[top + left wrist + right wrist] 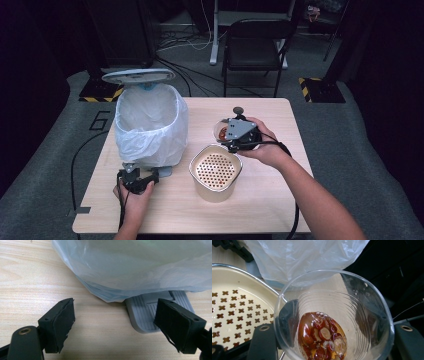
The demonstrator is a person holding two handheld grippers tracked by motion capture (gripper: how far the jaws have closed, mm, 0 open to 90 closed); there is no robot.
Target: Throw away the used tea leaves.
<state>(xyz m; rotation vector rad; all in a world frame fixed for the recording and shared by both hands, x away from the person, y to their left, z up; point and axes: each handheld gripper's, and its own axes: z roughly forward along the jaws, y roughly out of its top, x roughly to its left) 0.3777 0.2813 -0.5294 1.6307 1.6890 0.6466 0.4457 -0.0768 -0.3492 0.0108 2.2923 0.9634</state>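
High view: wooden table (260, 200); pedal bin (150, 125) with white liner, lid up, at left; cream strainer pot (215, 172) at centre; right gripper (239, 136) holding a clear plastic cup (220, 131) just behind the pot; left gripper (138, 181) before the bin.

Left gripper view: jaws spread, empty, one over the grey pedal (150, 312).

Right gripper view: jaws pinch the cup (332, 315), with reddish fruit in liquid, beside the strainer pot (234, 310).

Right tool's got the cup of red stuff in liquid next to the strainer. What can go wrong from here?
1. The clear plastic cup is thin; squeezed between the right tool pads, it may buckle and slop liquid.
2. Tipped short of the perforated strainer, it would spill on the table.
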